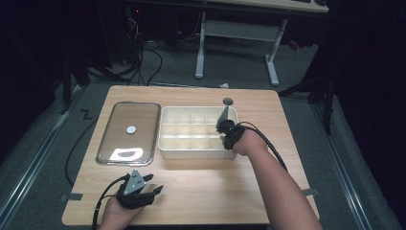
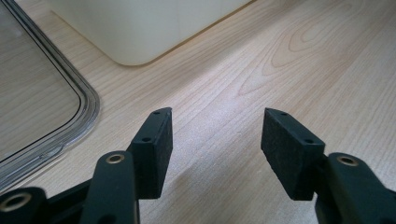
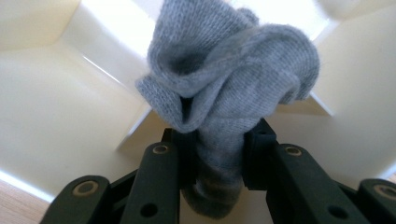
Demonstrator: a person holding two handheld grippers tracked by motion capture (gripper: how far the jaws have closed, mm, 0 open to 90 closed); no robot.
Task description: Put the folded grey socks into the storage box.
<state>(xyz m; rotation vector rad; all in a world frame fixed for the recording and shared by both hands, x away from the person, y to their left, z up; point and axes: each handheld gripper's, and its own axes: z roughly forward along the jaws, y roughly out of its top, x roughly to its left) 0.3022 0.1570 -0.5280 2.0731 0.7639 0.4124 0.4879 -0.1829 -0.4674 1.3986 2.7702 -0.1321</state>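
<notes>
Count on the wooden table [image 1: 201, 191]: one cream divided box [image 1: 197, 132], one clear lid [image 1: 128, 132] lying flat to its left with a single round white patch [image 1: 131, 129] at its middle, and one grey sock [image 3: 224, 93]. Your right gripper [image 1: 224, 130] sits at the box's right end, jaws clamped on the sock's bunched middle; the sock is over a compartment at that end. Your left gripper [image 1: 152, 184] rests near the table's front edge, jaws spread wide with nothing between them. The high view gives the whole layout, but the sock is too small there to make out. The right gripper view shows its knit folds and the box's dividers close up. The left gripper view shows bare wood, the lid's rounded corner and one box corner.
</notes>
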